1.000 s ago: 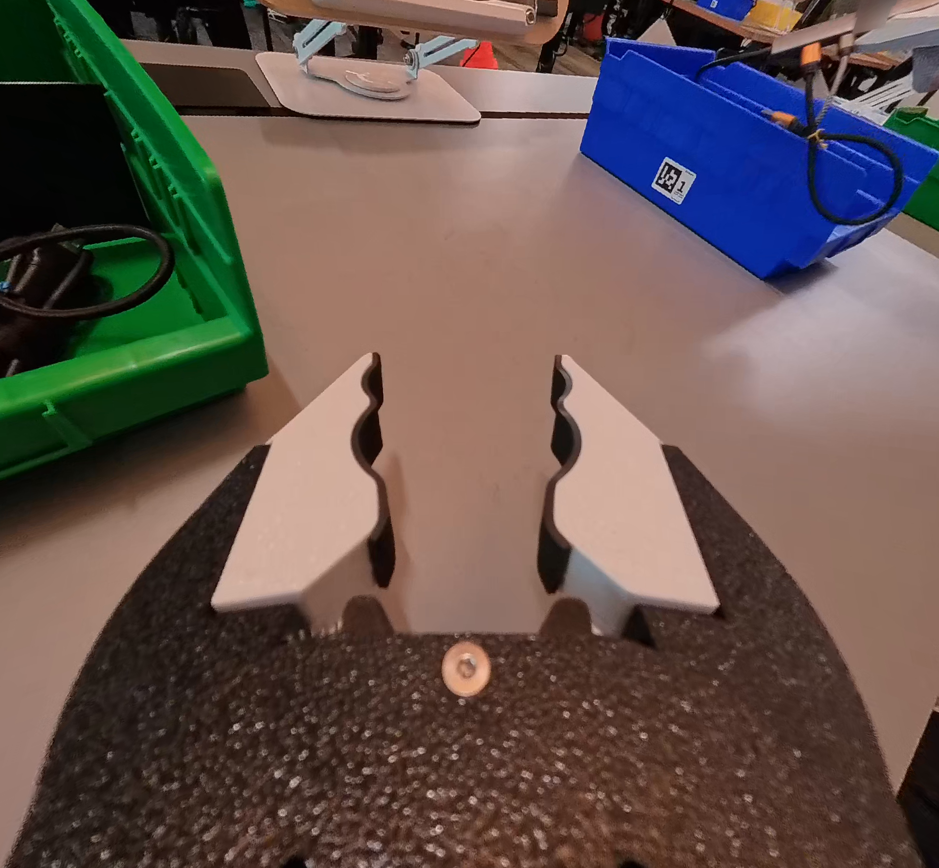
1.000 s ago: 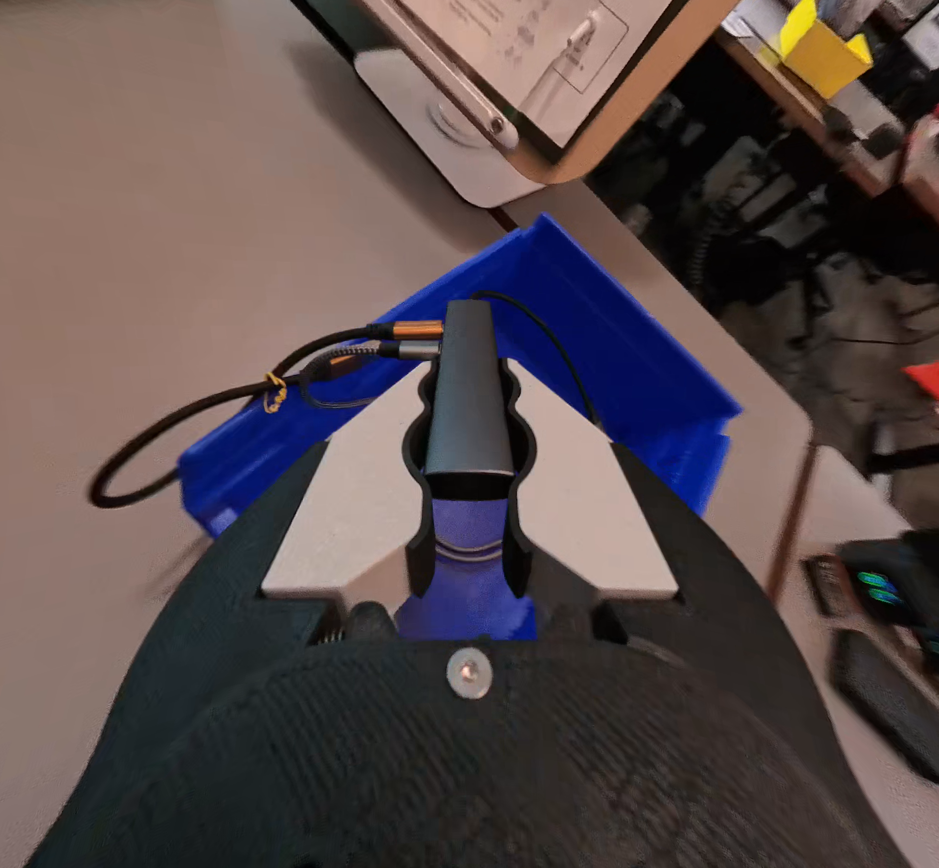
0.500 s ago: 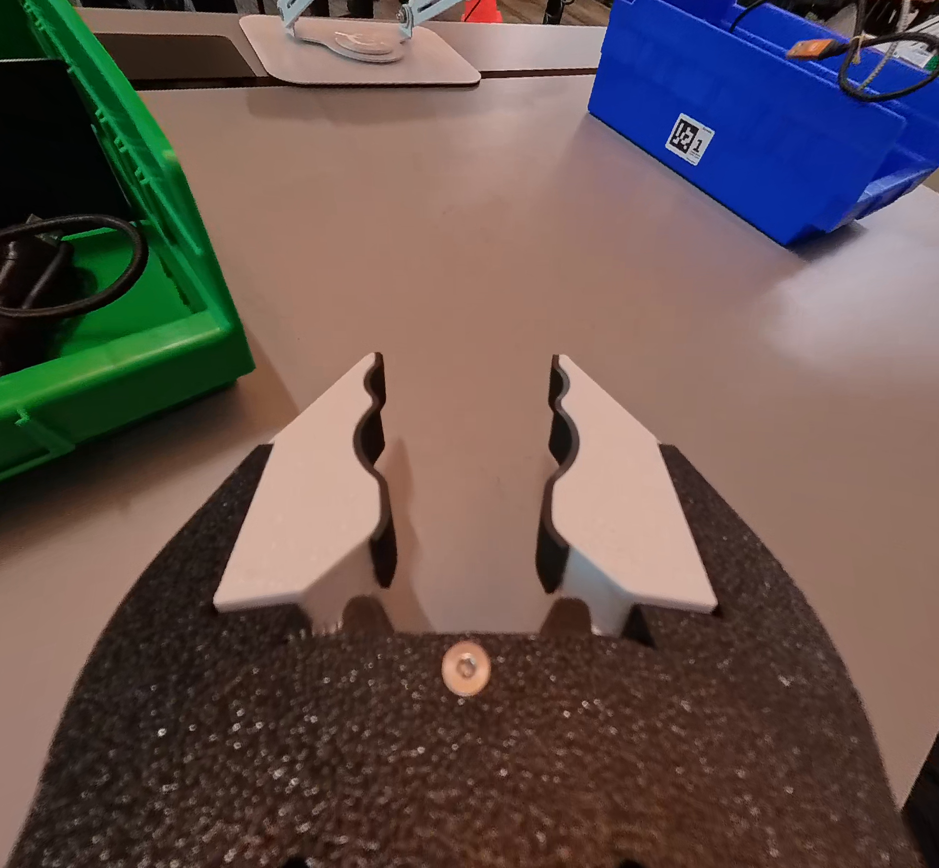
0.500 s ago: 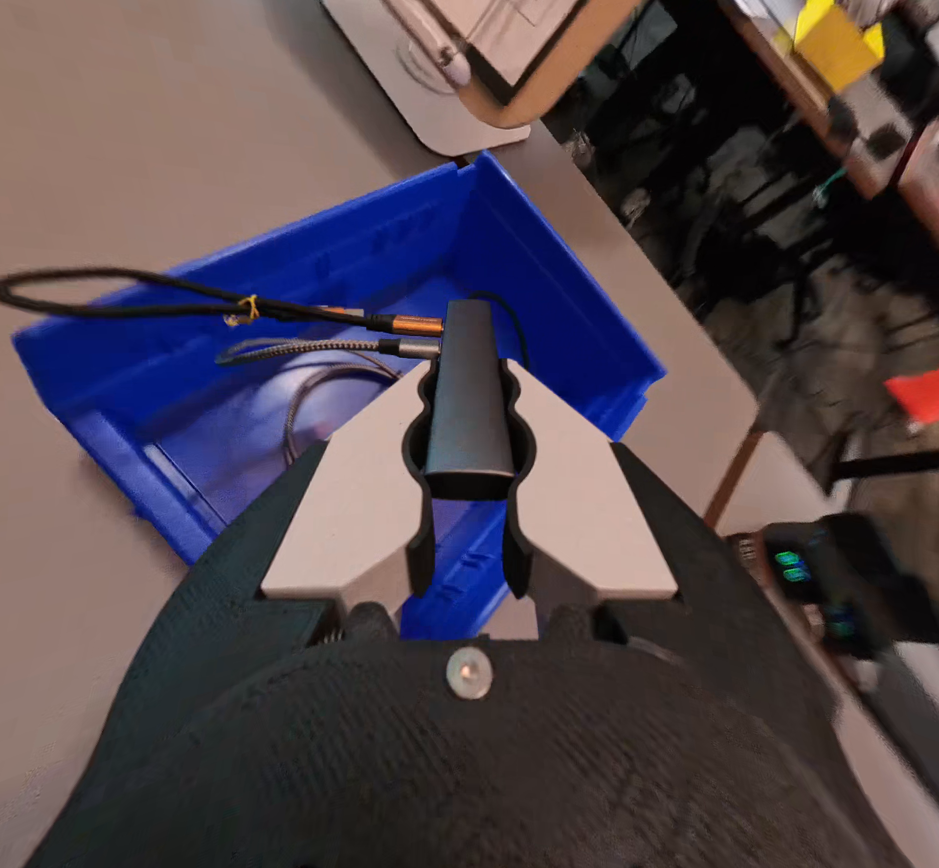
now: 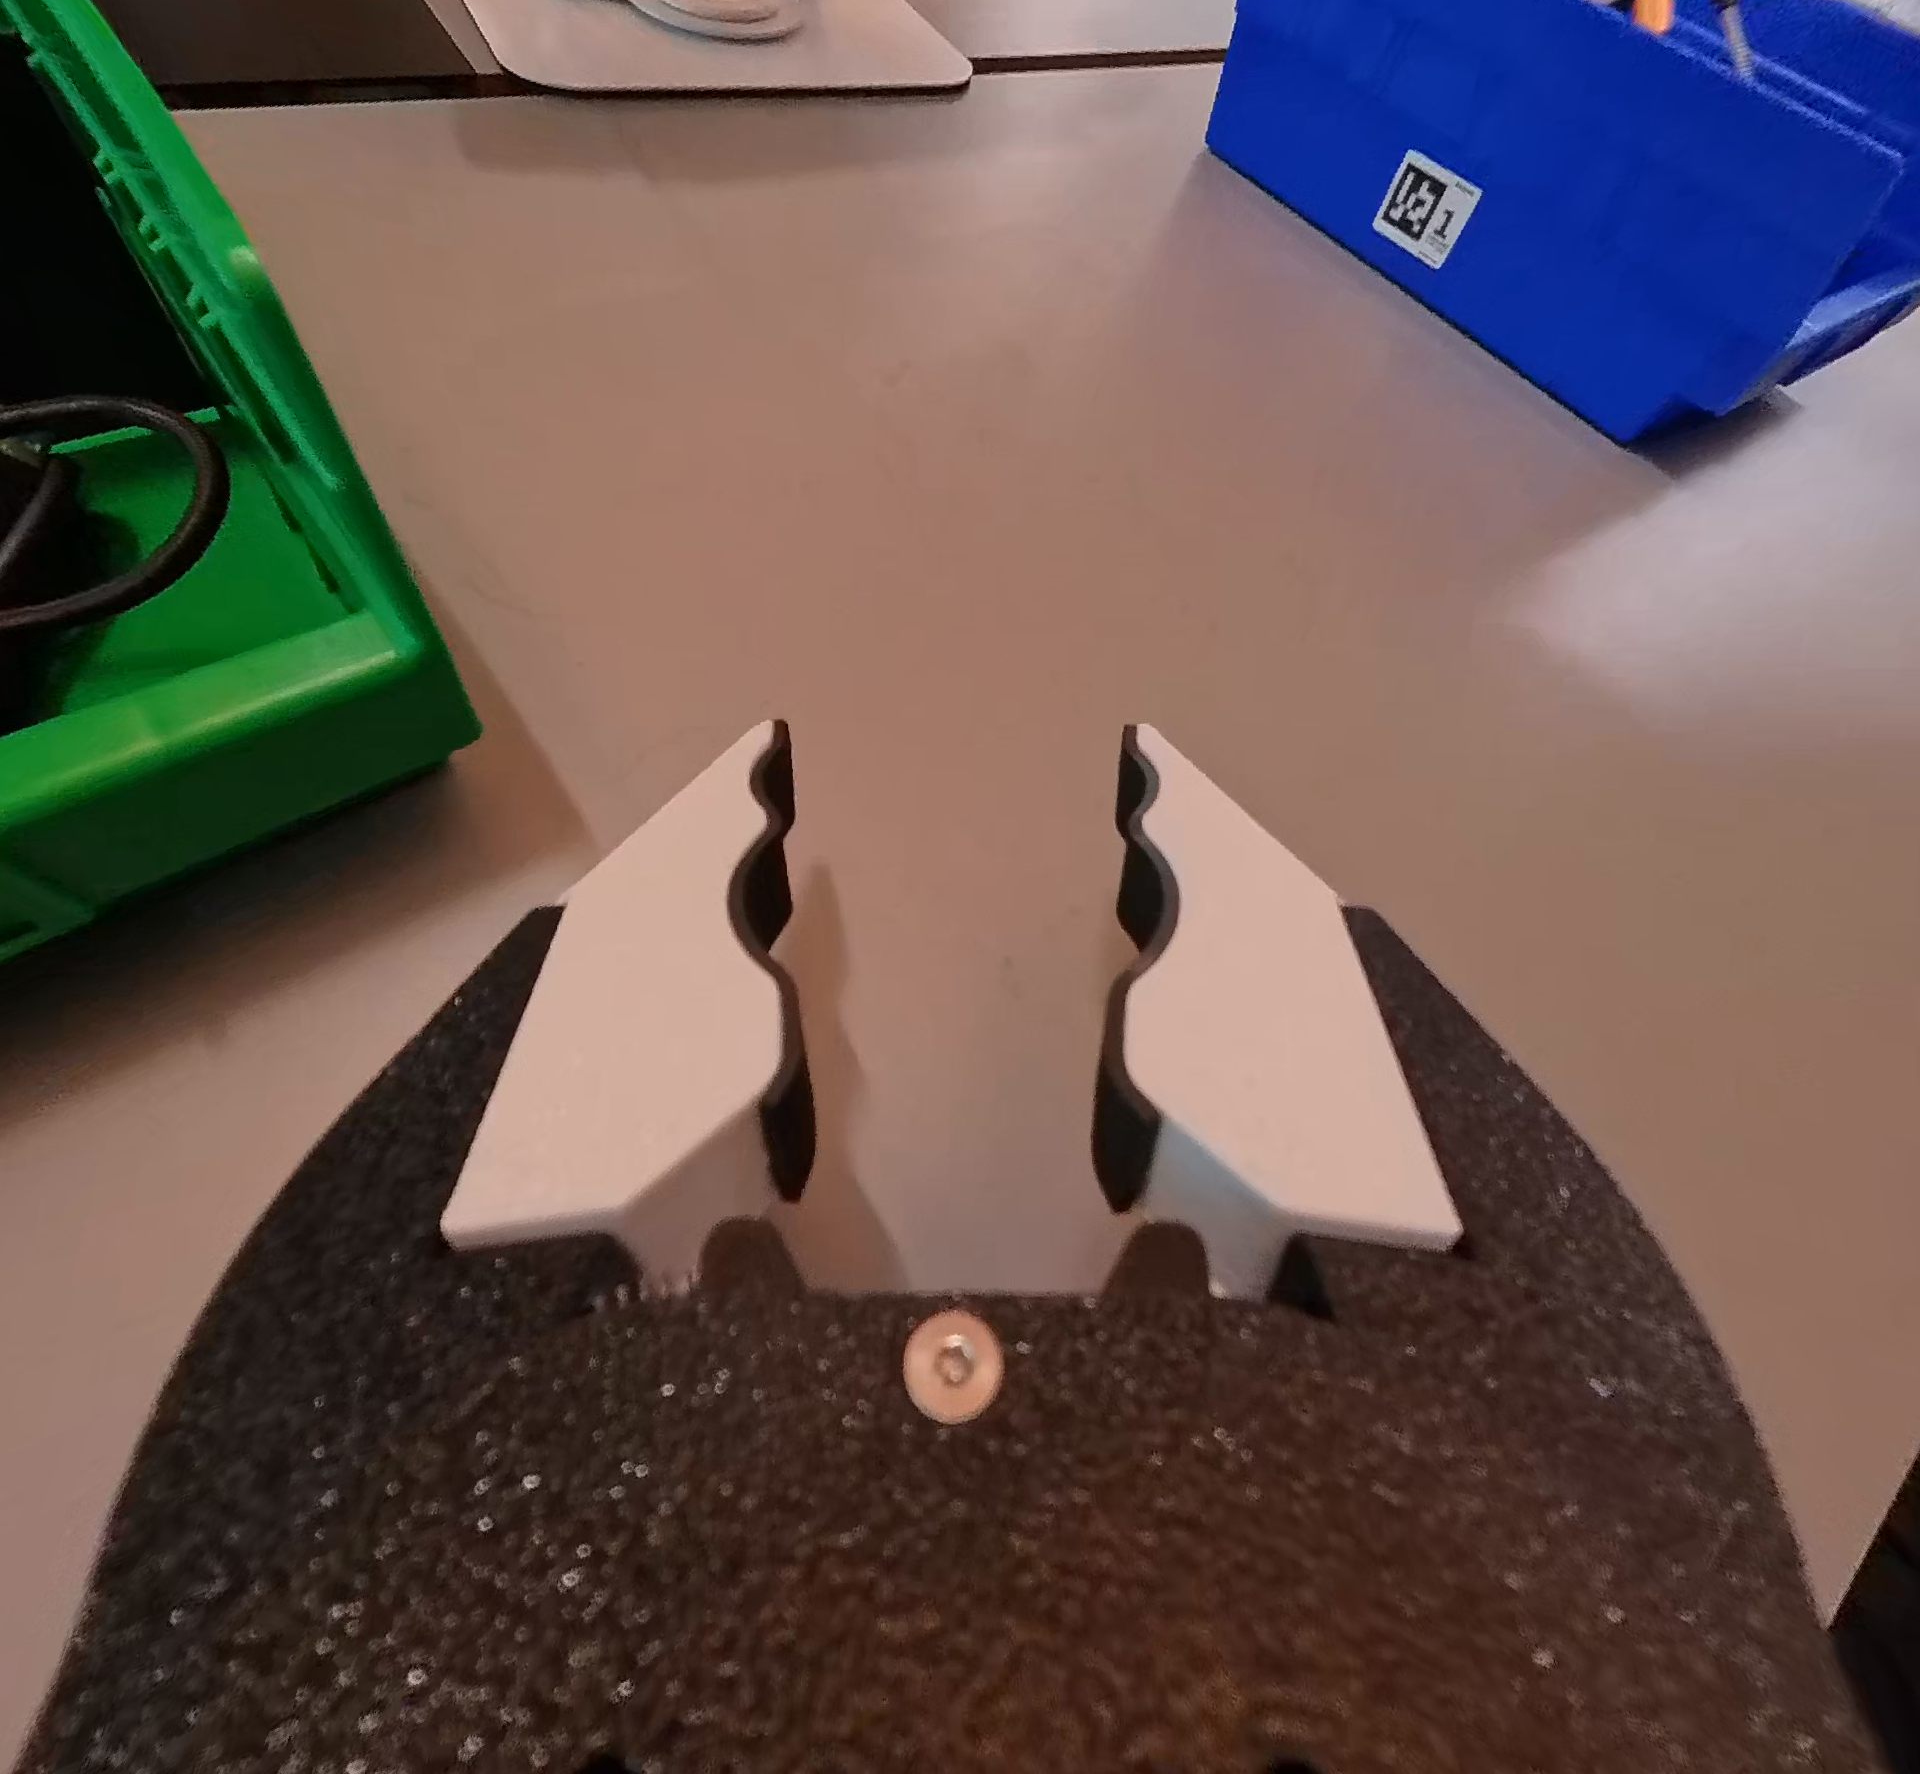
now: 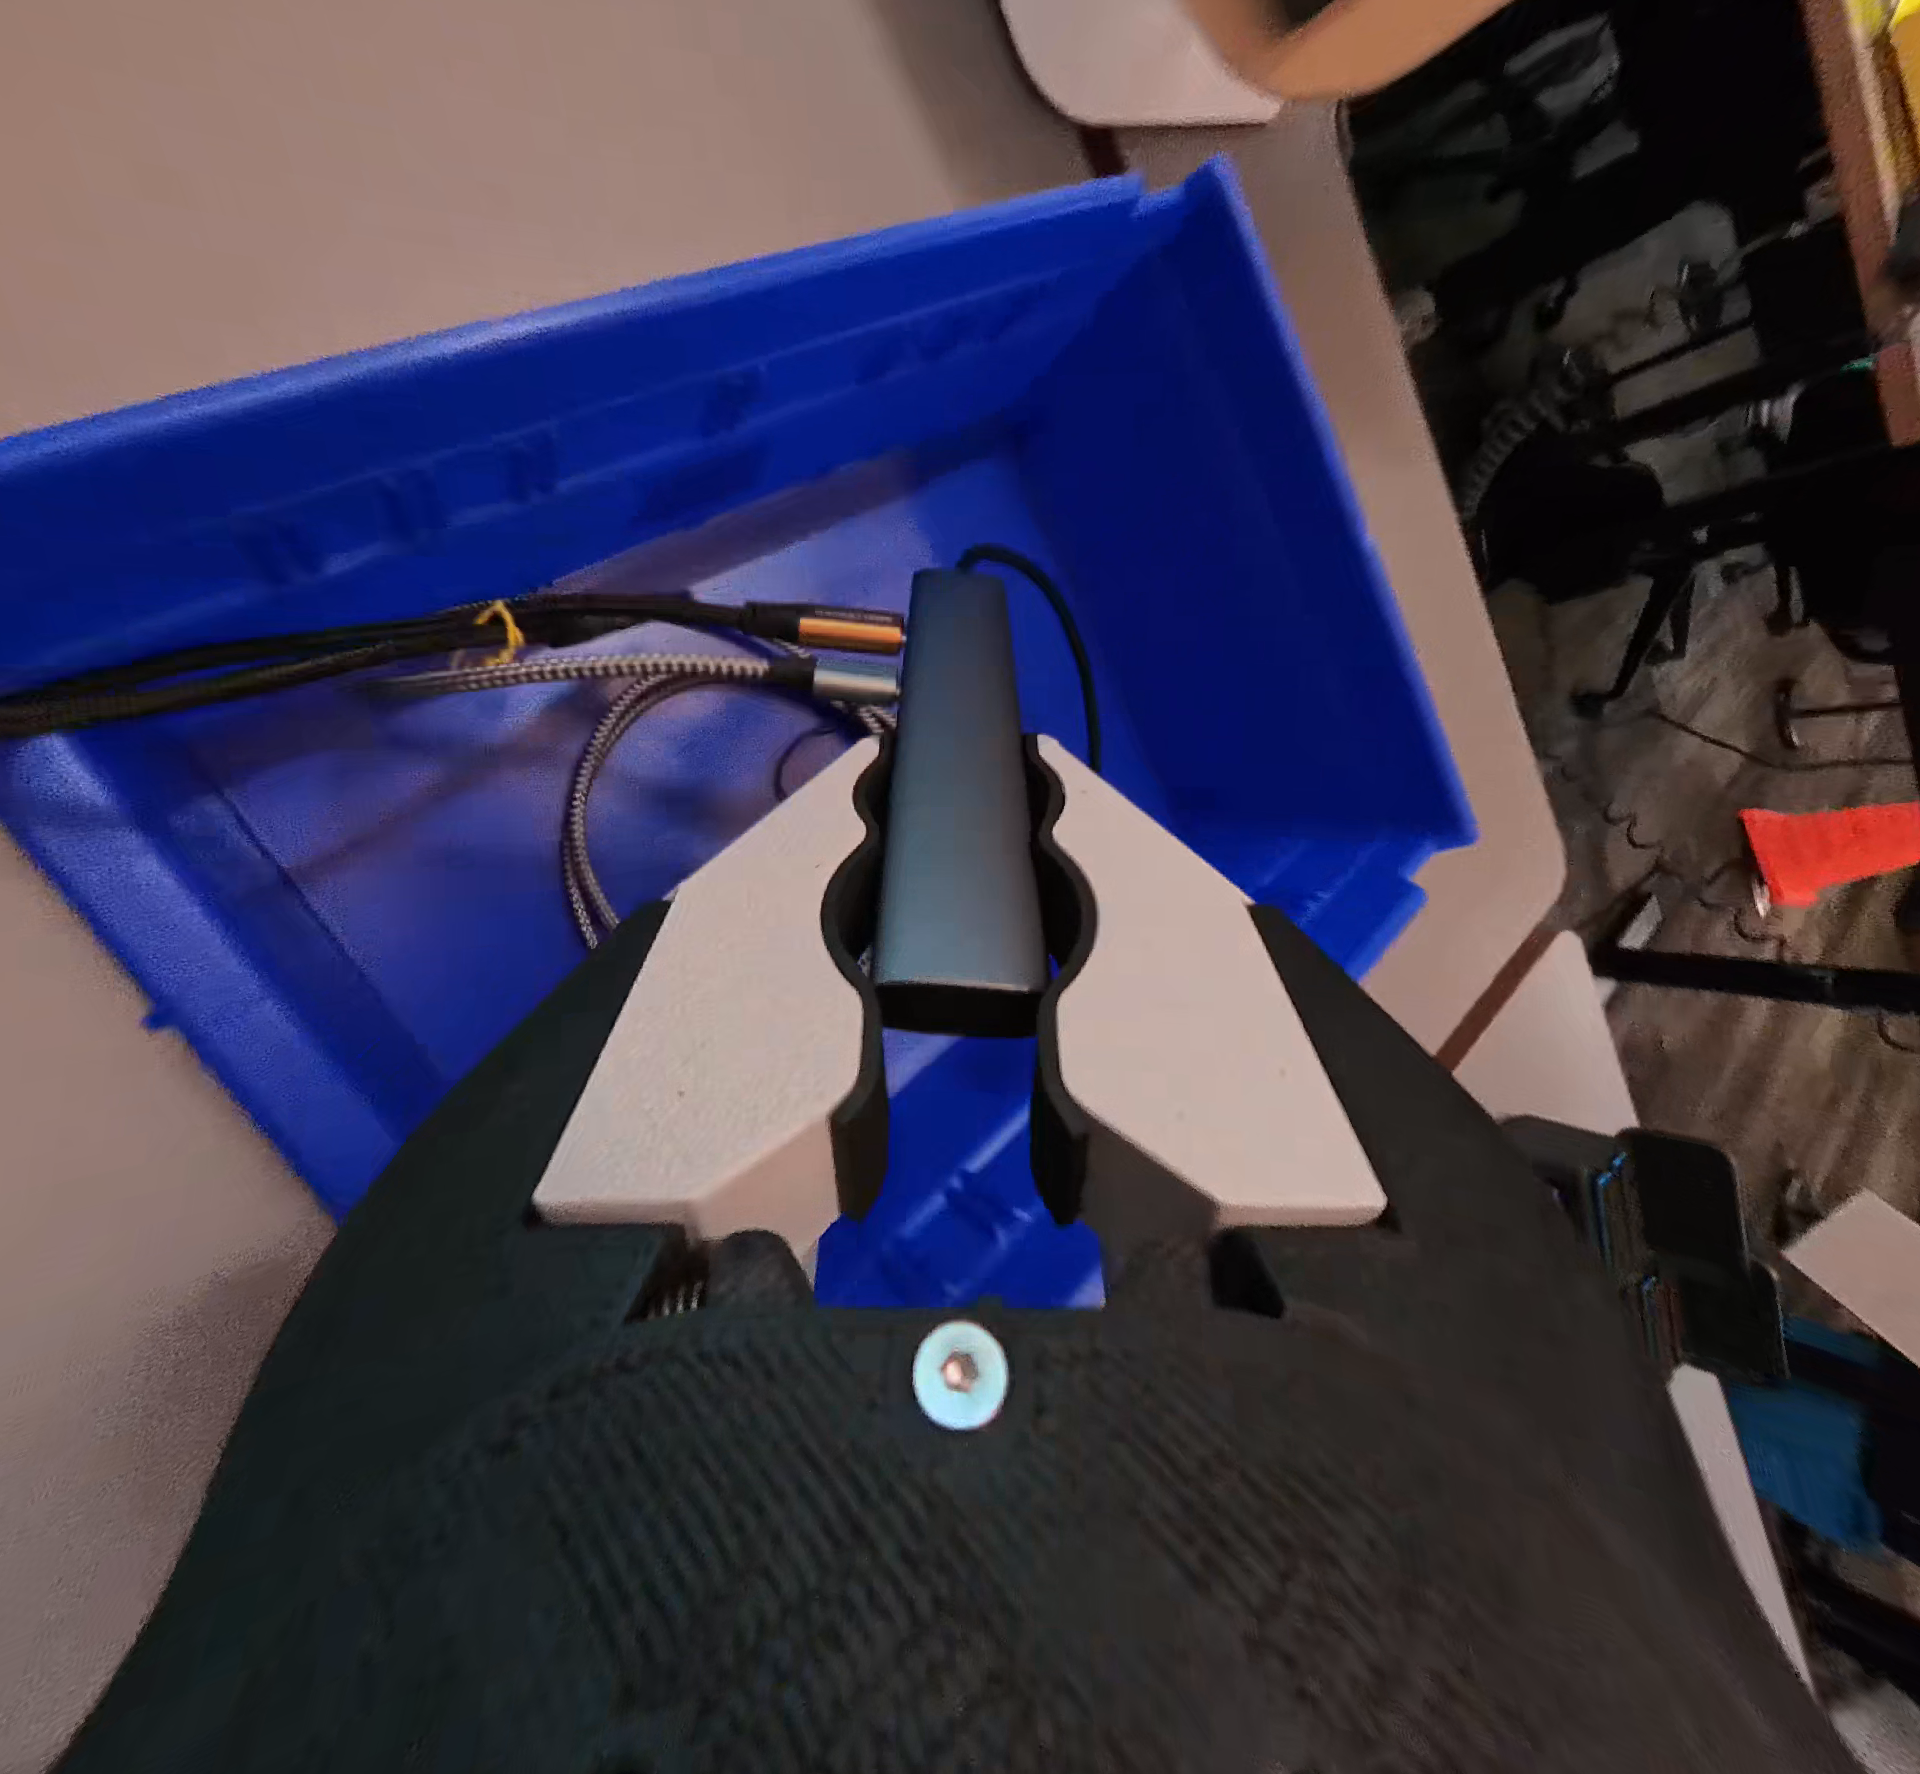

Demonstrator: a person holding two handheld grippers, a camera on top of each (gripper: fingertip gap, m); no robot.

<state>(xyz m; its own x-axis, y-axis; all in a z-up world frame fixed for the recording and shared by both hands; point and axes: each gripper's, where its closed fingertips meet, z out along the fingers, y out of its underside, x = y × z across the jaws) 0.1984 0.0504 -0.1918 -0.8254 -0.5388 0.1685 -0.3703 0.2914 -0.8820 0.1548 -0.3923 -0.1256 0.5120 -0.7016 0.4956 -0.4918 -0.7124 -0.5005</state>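
1. Two cables, one with an orange plug and one with a silver plug, sit plugged into the grey hub that our right gripper pinches above the blue bin.
2. Our left gripper is spread and empty over the table, the green bin to its left.
3. We judge the trailing cables could snag the bin rim ahead.

We saw a grey-brown table carrying everything. A green bin sat directly on it at the left, and a blue bin sat on it at the far right, well apart from the green one. Near the far edge, between them, a flat stand base lay on the table beside a dark seam.
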